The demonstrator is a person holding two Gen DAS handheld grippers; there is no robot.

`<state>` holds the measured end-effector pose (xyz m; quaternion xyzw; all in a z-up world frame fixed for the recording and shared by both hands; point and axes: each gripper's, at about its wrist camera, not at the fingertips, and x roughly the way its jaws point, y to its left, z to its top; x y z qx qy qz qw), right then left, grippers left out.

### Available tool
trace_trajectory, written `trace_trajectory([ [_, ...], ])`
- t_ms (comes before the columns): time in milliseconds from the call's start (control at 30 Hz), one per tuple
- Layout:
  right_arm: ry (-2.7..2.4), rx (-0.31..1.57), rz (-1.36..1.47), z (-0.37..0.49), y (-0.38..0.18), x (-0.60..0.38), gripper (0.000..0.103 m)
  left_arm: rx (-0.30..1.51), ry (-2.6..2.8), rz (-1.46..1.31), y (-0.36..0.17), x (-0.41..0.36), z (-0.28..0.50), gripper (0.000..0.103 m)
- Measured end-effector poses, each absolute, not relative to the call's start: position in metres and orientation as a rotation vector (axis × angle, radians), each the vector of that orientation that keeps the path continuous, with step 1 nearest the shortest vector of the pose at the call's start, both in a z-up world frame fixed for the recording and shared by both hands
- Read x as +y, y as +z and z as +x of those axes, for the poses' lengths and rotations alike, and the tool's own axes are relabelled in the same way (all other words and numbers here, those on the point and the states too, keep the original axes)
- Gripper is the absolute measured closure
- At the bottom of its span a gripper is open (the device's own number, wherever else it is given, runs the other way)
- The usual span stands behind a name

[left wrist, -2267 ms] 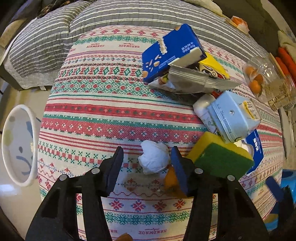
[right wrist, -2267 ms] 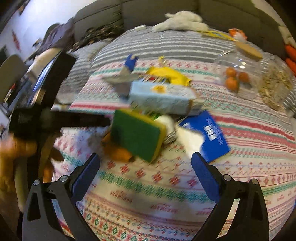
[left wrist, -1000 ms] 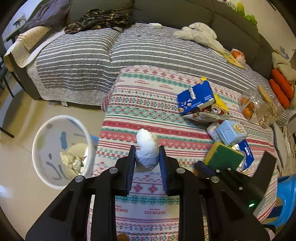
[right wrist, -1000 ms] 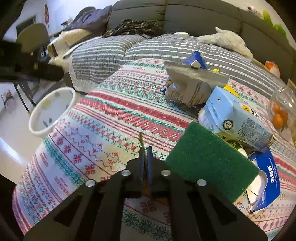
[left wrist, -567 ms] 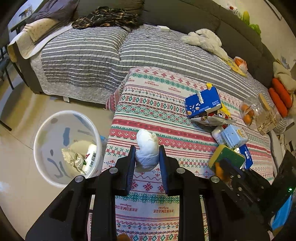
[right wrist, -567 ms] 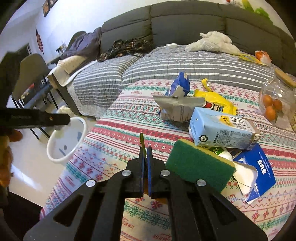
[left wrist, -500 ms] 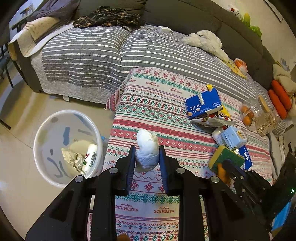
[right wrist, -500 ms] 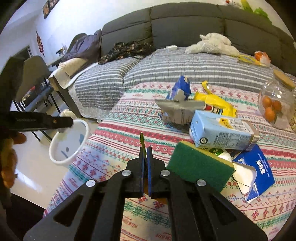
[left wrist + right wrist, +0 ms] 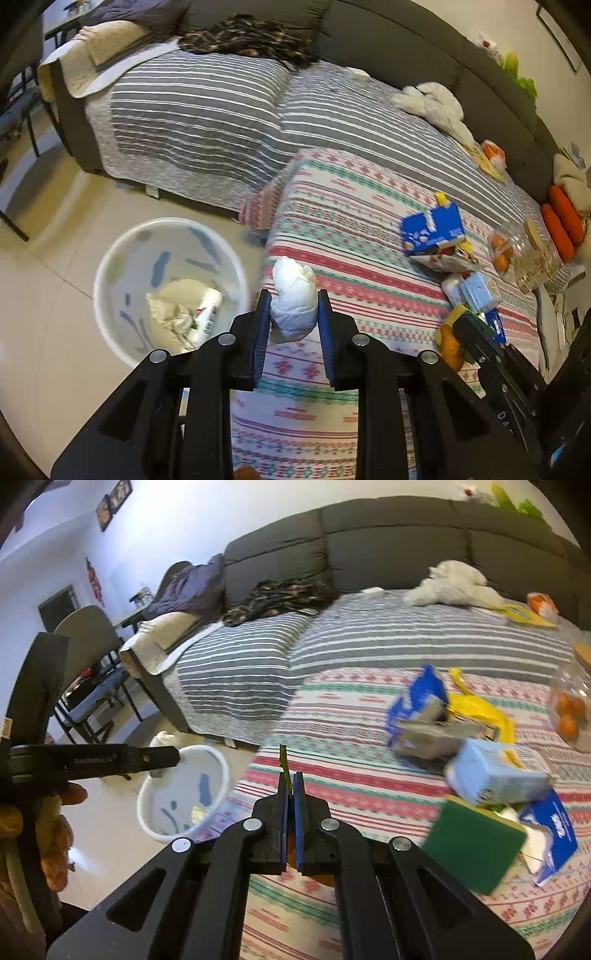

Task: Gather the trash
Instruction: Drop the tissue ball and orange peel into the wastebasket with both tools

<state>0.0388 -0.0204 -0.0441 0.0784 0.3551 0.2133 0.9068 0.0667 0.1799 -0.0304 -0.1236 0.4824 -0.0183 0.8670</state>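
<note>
Left gripper (image 9: 293,314): closed on a crumpled white tissue wad (image 9: 294,297), pinched between both blue pads, held above the left edge of the patterned tablecloth (image 9: 332,229).
Right gripper (image 9: 291,794): fingers pressed nearly together on a thin yellow-green strip (image 9: 283,766) that sticks up past the tips; an orange object shows beneath the fingers, but what it is cannot be told.
Trash bin (image 9: 110,266): white round tub with blue and green marks, on the tiled floor just beside the tablecloth's left edge; inside lie crumpled paper (image 9: 168,312) and a small white bottle (image 9: 207,310).
Trash still on the cloth: a dark blue carton (image 9: 432,229) toward the far right side, with a torn silver wrapper (image 9: 443,260) touching its near side and a yellow snack bag (image 9: 480,709) behind; a light blue milk carton (image 9: 498,773) lying on its side nearer the right edge; an opened blue box (image 9: 554,830) at the right edge.
Sponge (image 9: 474,847): green-faced, yellow-backed, tilted, just beside the milk carton and blue box.
Jar (image 9: 570,705): clear, holding small oranges, at the far right edge of the cloth.
Behind the cloth: grey striped cover (image 9: 207,118) over a dark grey sofa (image 9: 388,550), with a white plush toy (image 9: 454,583) on it.
</note>
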Motion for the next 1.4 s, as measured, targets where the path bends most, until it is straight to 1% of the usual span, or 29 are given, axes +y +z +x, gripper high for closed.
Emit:
trace_trajectory([
  [267,0.515,0.717,0.170,0.044,-0.031,0.028,0.100,1.013,0.072,-0.291,-0.038,0.230,0.070,0.079],
  [300,0.525,0.716,0.170,0.045,-0.029,0.035,0.100,1.013,0.077,-0.298,-0.038,0.235,0.071,0.078],
  [367,0.543,0.714,0.170,0.049,-0.027,0.050,0.100,1.013,0.085,-0.314,-0.038,0.245,0.073,0.073],
  [400,0.551,0.714,0.167,0.050,-0.026,0.058,0.100,1.009,0.095,-0.319,-0.037,0.250,0.073,0.064],
  [433,0.556,0.713,0.166,0.051,-0.026,0.063,0.100,1.000,0.104,-0.329,-0.035,0.255,0.072,0.049],
  [467,0.564,0.714,0.165,0.053,-0.026,0.072,0.100,0.981,0.115,-0.349,-0.032,0.262,0.069,0.044],
  [500,0.569,0.716,0.165,0.054,-0.026,0.078,0.100,0.962,0.122,-0.365,-0.028,0.269,0.066,0.042],
  [567,0.586,0.726,0.171,0.059,-0.028,0.092,0.100,0.936,0.131,-0.382,-0.020,0.279,0.060,0.041],
  [633,0.600,0.735,0.173,0.064,-0.029,0.107,0.100,0.900,0.159,-0.399,-0.011,0.295,0.052,0.036],
  [833,0.641,0.762,0.168,0.077,-0.035,0.154,0.100,0.827,0.287,-0.439,0.004,0.333,0.035,0.031],
  [1067,0.647,0.770,0.130,0.083,-0.041,0.195,0.099,0.777,0.382,-0.460,0.016,0.363,0.020,0.029],
  [1100,0.640,0.771,0.121,0.084,-0.041,0.199,0.093,0.773,0.391,-0.459,0.017,0.365,0.019,0.029],
  [1167,0.619,0.770,0.104,0.084,-0.040,0.204,0.069,0.768,0.414,-0.446,0.018,0.368,0.016,0.027],
  [1200,0.588,0.755,0.095,0.082,-0.038,0.204,0.044,0.767,0.426,-0.436,0.018,0.368,0.016,0.026],
  [1233,0.547,0.727,0.093,0.078,-0.035,0.202,0.031,0.766,0.438,-0.426,0.019,0.368,0.015,0.025],
  [1267,0.529,0.712,0.094,0.077,-0.033,0.199,0.028,0.766,0.442,-0.420,0.019,0.366,0.016,0.024],
  [1333,0.474,0.688,0.078,0.075,-0.027,0.193,0.017,0.766,0.445,-0.411,0.019,0.364,0.018,0.021],
  [1400,0.390,0.662,0.043,0.073,-0.020,0.185,0.013,0.767,0.450,-0.391,0.019,0.358,0.019,0.018],
])
